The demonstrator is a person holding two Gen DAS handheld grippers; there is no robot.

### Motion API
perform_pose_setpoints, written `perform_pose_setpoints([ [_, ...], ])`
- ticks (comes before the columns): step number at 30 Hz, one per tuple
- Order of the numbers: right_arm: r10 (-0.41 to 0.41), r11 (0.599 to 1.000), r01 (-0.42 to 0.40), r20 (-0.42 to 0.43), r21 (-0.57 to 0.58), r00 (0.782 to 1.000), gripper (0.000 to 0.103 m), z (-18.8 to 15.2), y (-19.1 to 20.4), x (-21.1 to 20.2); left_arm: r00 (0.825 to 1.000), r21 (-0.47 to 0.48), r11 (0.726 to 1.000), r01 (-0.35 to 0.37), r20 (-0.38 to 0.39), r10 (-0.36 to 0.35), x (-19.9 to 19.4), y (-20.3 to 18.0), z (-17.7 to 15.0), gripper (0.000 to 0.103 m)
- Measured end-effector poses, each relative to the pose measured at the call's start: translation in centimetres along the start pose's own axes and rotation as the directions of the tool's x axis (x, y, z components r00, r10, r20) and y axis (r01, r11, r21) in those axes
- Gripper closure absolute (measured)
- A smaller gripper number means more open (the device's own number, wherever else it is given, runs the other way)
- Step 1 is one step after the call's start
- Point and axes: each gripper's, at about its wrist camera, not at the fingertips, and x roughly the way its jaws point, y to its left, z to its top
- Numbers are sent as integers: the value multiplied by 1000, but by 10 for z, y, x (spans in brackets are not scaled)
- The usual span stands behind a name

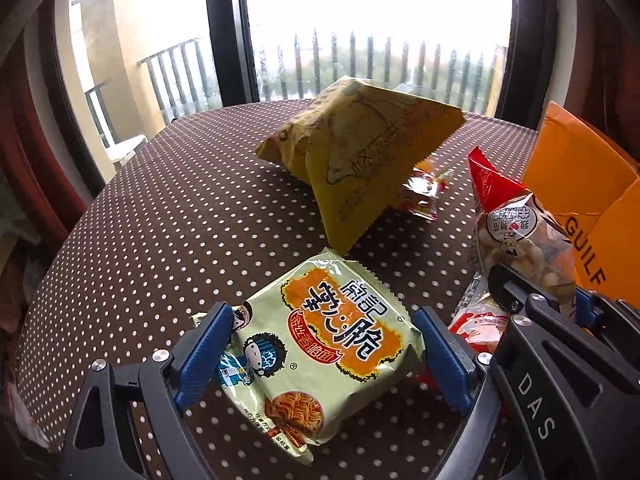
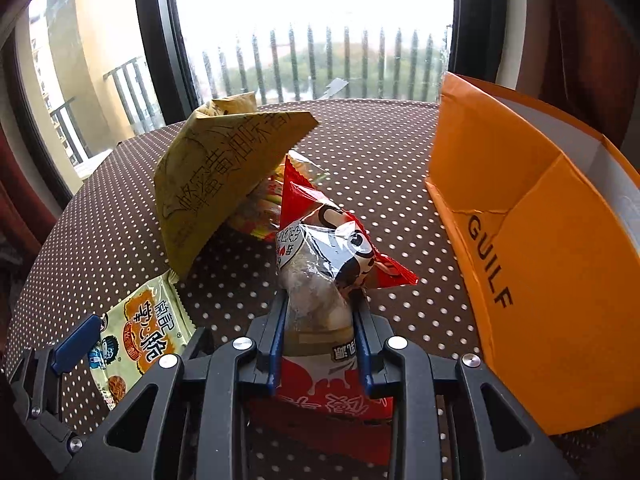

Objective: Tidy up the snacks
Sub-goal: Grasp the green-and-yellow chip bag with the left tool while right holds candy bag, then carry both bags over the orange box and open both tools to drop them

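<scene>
We hold two snack packets over a round worktop (image 1: 160, 216) covered in a brown cloth with white dots. In the right wrist view, our right claw (image 2: 320, 340) is clamped on a red and clear snack bag (image 2: 320, 256), its blue pads (image 2: 276, 344) pressed against either side of the bag's waist; the bag stands up out of the claw, its crimped red top pointing away from us, with pale round pieces showing through the clear part and a cartoon cow printed on it. In the left wrist view, our left claw (image 1: 324, 356) has its blue pads (image 1: 204, 344) spread wide on either side of a pale green instant noodle packet (image 1: 324, 344) with an orange label and a cartoon boy; the pads sit at the packet's two edges, and we cannot tell for certain whether they are pressing it, though the packet lies between them close over the worktop. Just beyond the noodle packet, a mustard-yellow paper bag (image 1: 360, 148) with line drawings and dark lettering stands tilted like a tent, its lower corner near the noodle packet's far edge. Tucked under the yellow bag is a small clear and red wrapper (image 1: 420, 196). To the right stands an open orange cardboard box (image 2: 532, 216) with "GUILF" printed on a flap, just beside the bag in the right claw. Behind the worktop, a dark-framed window (image 2: 312, 28) looks onto a balcony railing (image 2: 320, 64) and greenery.
</scene>
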Motion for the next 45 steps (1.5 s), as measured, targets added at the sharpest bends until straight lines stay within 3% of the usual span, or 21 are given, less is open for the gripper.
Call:
perform_pose_setpoints([
  [12, 38, 999, -38, 51, 0, 998, 71, 5, -11, -18, 998, 11, 1000, -19, 55, 18, -36, -23, 2, 12],
  [23, 78, 997, -73, 132, -39, 988, 71, 30, -20, -50, 990, 11, 1000, -24, 142, 23, -79, -37, 32, 12],
  [45, 60, 998, -48, 307, -46, 950, 71, 72, -80, -107, 949, 78, 996, 53, 306, -75, -143, -102, 75, 12],
])
